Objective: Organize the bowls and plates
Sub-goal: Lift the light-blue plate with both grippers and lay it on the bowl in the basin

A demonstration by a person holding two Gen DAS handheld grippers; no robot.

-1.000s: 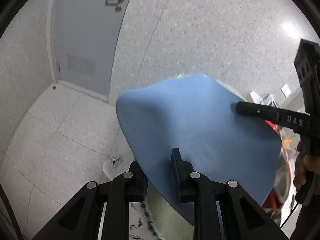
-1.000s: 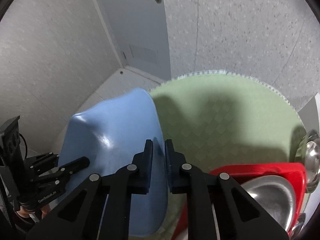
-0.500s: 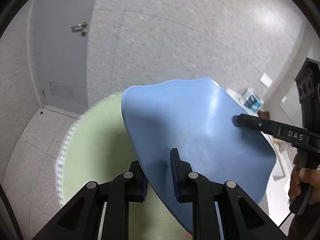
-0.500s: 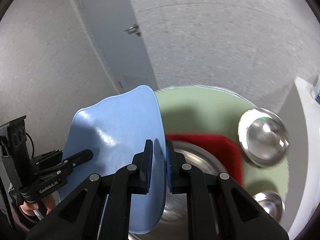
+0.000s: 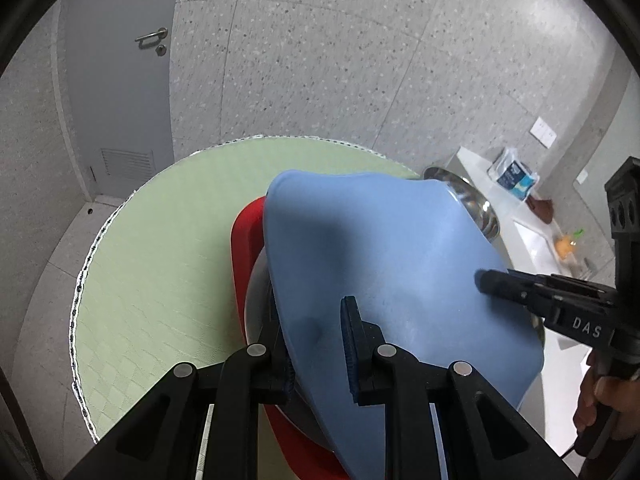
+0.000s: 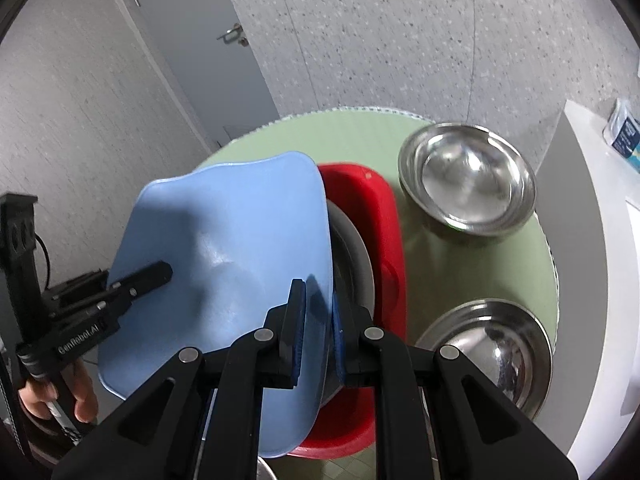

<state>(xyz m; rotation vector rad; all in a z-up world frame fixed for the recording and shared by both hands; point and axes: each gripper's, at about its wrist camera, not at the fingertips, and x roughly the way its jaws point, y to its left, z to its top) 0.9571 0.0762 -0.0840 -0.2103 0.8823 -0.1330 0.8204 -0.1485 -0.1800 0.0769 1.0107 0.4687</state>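
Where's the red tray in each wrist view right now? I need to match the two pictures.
Left wrist: red tray left of centre, mostly hidden behind the blue plate.
Right wrist: red tray centre, right of the blue plate.
Shared landmark: green round table.

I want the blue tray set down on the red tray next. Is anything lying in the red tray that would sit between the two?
Yes. A steel bowl already lies in the red tray, right under the blue tray that both grippers, left and right, hold by its edges. It would land on that bowl first.
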